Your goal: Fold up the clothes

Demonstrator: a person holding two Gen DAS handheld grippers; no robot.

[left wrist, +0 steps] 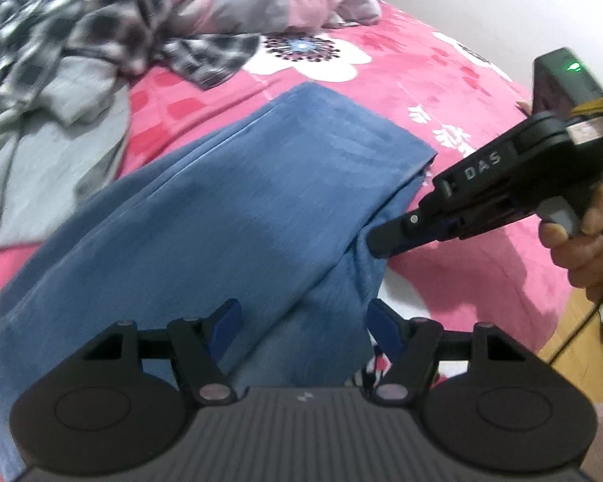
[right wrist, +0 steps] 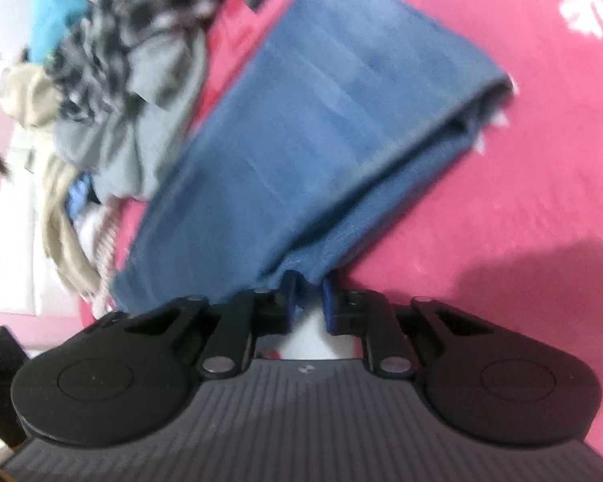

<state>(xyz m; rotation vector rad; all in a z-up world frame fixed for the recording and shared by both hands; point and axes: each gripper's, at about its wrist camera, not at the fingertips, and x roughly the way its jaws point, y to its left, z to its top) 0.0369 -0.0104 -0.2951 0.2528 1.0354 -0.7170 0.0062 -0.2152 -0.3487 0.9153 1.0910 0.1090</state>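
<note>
Blue trousers (left wrist: 237, 209): soft, limp, light. Edge pinched by right gripper (right wrist: 309, 293) fingers; left gripper (left wrist: 303, 321) fingers held wide, nothing clamped. Hem grip advised.

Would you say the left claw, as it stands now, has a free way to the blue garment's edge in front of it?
Probably yes. The left claw stands open with the blue garment already lying between its fingers and nothing over it. The right claw pinches the same cloth farther along, off to the side.
</note>
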